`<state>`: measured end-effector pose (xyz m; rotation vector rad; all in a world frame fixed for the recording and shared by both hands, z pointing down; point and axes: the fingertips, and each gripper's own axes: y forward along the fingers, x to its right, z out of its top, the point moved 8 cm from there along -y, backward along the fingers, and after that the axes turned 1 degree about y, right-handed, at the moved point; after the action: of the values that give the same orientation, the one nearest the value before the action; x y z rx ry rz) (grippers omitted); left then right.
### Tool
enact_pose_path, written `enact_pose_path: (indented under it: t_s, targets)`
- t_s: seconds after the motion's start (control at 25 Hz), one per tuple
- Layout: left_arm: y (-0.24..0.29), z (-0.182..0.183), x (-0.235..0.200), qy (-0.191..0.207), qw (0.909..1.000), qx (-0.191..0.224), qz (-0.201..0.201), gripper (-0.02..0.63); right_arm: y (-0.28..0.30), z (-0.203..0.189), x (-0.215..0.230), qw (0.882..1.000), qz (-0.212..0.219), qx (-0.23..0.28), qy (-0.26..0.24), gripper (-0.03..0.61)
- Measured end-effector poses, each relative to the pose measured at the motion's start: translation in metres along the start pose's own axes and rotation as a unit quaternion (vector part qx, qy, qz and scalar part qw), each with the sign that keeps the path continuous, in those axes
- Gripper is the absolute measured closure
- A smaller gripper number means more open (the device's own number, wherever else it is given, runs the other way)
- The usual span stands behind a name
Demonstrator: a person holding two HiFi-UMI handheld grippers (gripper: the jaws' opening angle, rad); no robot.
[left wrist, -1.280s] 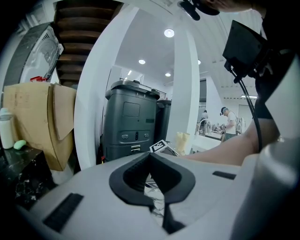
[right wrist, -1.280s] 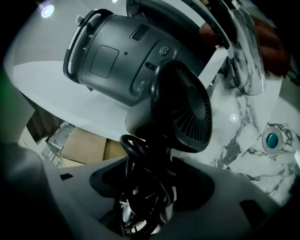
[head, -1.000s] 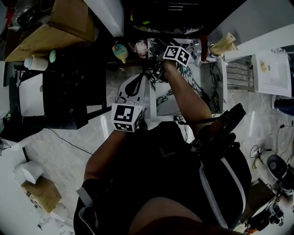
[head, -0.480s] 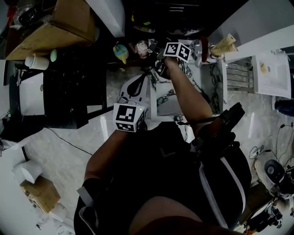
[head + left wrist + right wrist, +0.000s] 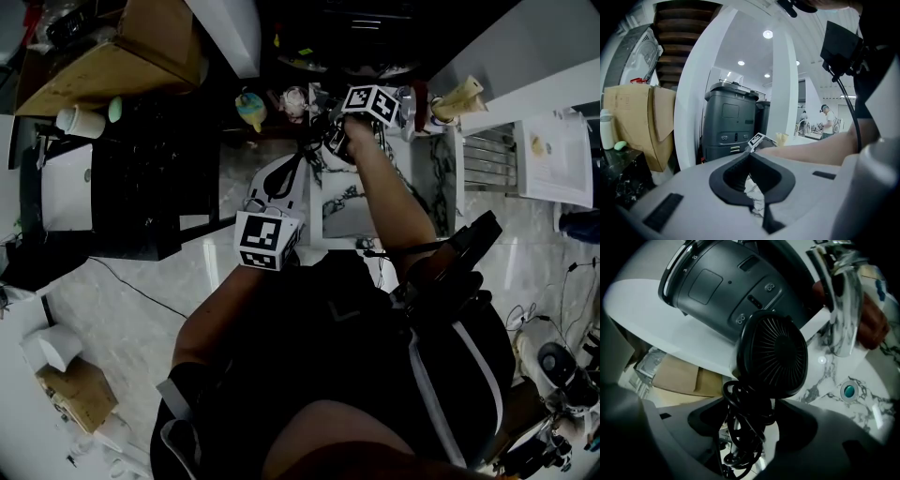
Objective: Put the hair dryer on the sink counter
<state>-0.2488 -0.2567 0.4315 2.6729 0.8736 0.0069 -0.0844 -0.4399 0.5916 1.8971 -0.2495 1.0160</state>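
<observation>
Hair dryer [image 5: 773,352] btwn R gripper [image 5: 755,414] jaws, just spreading wide; L gripper [image 5: 750,154] pressed together, empty.

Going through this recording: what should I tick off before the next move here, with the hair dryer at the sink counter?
1. Right gripper jaws wide apart: ok; they have just been opening, with the hair dryer handle between them.
2. The hair dryer resting on the marble counter: cannot tell.
3. Cord clear of the jaws: not ok; its loops hang between them.
4. Faucet apart from the hair dryer: ok.
5. Left gripper shut and empty: ok.
</observation>
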Motion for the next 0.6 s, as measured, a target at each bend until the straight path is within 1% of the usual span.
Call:
enact_pose_path:
  t_s: [0.08, 0.2, 0.24, 0.32, 0.6]
  targets:
    - [0.001, 0.0, 0.0, 0.0, 1.0, 0.001, -0.001, 0.607, -0.001, 0.005, 0.003, 1.0, -0.016, 0.006, -0.004, 0.279]
    - [-0.001, 0.001, 0.002, 0.003, 1.0, 0.002, -0.004, 0.607, -0.015, 0.01, 0.01, 0.999, -0.029, 0.035, -0.002, 0.279]
    - [-0.001, 0.001, 0.001, 0.002, 1.0, 0.002, -0.003, 0.607, -0.018, 0.01, 0.012, 0.999, -0.028, 0.04, 0.009, 0.279]
    - [-0.001, 0.001, -0.001, -0.002, 1.0, 0.0, -0.002, 0.607, -0.018, 0.01, 0.015, 0.998, -0.026, 0.042, 0.032, 0.31]
    - [0.003, 0.003, 0.005, 0.006, 0.9999, 0.0, -0.01, 0.607, -0.01, 0.01, 0.012, 0.997, -0.011, 0.057, 0.059, 0.314]
